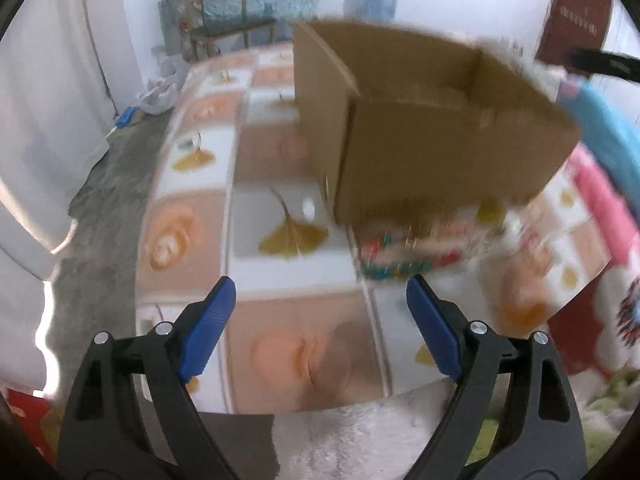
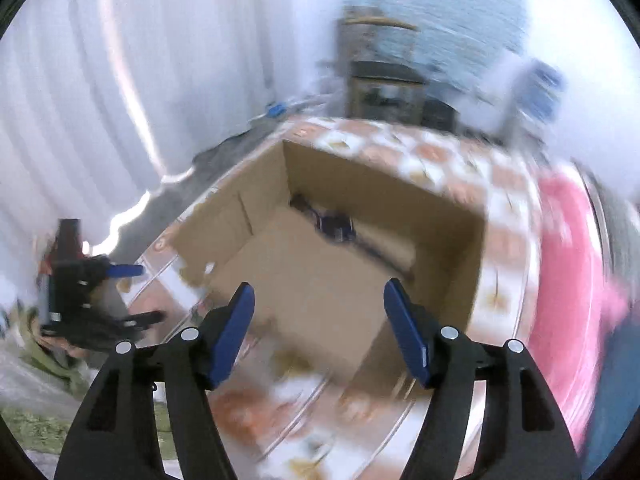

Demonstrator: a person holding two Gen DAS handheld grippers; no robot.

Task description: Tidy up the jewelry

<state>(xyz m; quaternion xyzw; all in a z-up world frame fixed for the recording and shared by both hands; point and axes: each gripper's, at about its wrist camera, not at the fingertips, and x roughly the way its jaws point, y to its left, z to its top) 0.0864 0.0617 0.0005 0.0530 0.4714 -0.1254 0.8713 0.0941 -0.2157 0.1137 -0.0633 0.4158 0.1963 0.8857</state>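
An open cardboard box (image 1: 420, 120) stands on a table covered with a peach and white patterned cloth (image 1: 280, 264). Blurred colourful bead jewelry (image 1: 396, 256) lies on the cloth in front of the box. My left gripper (image 1: 320, 296) is open and empty, just short of the beads. In the right wrist view my right gripper (image 2: 319, 300) is open and empty above the box (image 2: 320, 264). A small dark item (image 2: 332, 224) lies inside at the box's far wall. The left gripper (image 2: 124, 292) shows at the left, open.
A pink cloth (image 2: 568, 280) lies at the table's right side. A wooden chair (image 1: 228, 16) stands beyond the table. White curtains (image 2: 80, 100) hang at the left. Grey floor (image 1: 116, 168) runs beside the table. A white fuzzy fabric (image 1: 360, 440) lies below the table's near edge.
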